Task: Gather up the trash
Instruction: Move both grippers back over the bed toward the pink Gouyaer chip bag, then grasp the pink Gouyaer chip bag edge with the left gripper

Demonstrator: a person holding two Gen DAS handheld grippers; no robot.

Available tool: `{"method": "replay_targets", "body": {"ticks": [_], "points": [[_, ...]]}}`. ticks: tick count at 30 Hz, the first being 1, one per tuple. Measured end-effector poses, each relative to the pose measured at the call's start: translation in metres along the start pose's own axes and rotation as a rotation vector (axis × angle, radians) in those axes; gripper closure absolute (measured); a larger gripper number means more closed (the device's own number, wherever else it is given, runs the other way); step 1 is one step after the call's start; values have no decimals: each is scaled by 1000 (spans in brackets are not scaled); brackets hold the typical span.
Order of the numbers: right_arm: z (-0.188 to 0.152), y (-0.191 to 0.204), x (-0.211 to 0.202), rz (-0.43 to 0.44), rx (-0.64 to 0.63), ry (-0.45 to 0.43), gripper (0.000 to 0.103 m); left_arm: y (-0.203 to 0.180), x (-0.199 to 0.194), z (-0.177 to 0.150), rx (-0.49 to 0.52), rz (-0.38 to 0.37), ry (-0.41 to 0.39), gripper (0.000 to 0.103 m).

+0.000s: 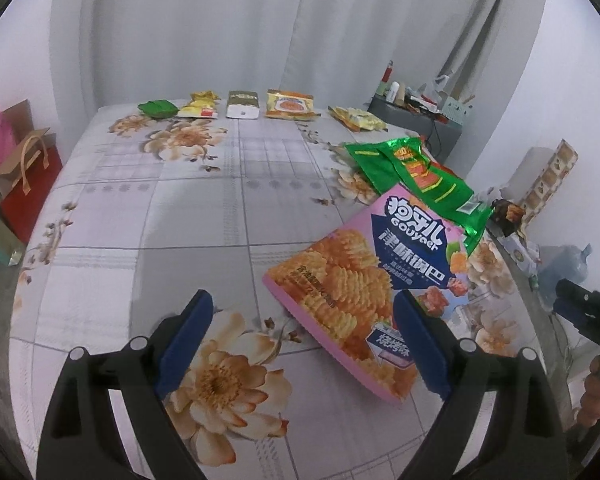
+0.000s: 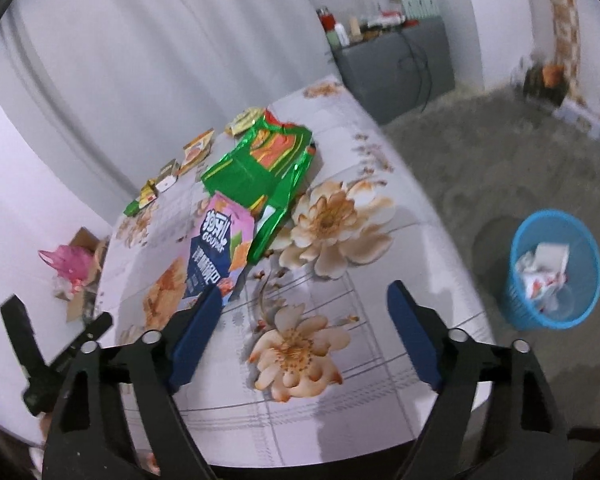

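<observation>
Pink snack bag (image 1: 364, 300), lying flat, long axis diagonal

Both wrist cameras look steeply down, close over the floral bedsheet (image 1: 180, 208); both share the pink snack bag (image 1: 364, 280), somewhat blurred in the right view.

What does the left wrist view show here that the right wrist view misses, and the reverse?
Only the left wrist view shows the red paper gift bag with handles at the bed's far side, and the full row of small snack packets facing the camera along the curtain edge.

Only the right wrist view shows the blue plastic mesh waste basket on the grey carpet, already holding wrappers.

Both show the pink crisp bag overlapped by the crumpled green foil bag on the floral bedsheet, each past open blue-padded jaws.
</observation>
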State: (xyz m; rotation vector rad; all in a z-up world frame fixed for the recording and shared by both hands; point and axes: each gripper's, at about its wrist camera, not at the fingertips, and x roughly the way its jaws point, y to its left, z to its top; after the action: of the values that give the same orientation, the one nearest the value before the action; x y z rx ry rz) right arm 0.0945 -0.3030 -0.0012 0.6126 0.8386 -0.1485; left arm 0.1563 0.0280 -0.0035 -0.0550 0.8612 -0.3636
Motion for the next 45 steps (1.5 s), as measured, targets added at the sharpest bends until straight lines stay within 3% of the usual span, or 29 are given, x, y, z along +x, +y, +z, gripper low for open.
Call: {"method": "replay_targets", "body": {"ticks": [7, 13, 19, 23, 25, 31, 34, 37, 39, 42, 45], "points": [[0, 9, 32, 145, 54, 128, 45, 5, 19, -1, -10, -3, 22, 14], [3, 34, 64, 152, 33, 187, 56, 7, 27, 21, -8, 6, -33, 14], [6, 46, 103, 136, 38, 229, 65, 6, 59, 30, -4, 62, 0, 16], [4, 54, 116, 149, 31, 252, 89, 2, 70, 20, 5, 8, 32, 31], [1, 58, 121, 154, 14, 271, 100, -1, 70, 11, 13, -12, 49, 33], [-1, 60, 119, 132, -54, 276, 103, -5, 53, -11, 56, -53, 77, 34], [-4, 61, 111, 89, -131, 266, 103, -2, 36, -22, 31, -172, 127, 34], [-11, 63, 104, 52, -229, 256, 103, 7, 16, -29, -21, -297, 128, 34], [-17, 65, 99, 31, -298, 249, 103, 15, 9, -28, -69, -320, 108, 34], [-24, 70, 94, -13, -379, 230, 103, 21, 9, -23, -120, -291, 94, 34], [-29, 74, 93, -42, -420, 219, 103, 24, 20, -19, -166, -348, 125, 35]]}}
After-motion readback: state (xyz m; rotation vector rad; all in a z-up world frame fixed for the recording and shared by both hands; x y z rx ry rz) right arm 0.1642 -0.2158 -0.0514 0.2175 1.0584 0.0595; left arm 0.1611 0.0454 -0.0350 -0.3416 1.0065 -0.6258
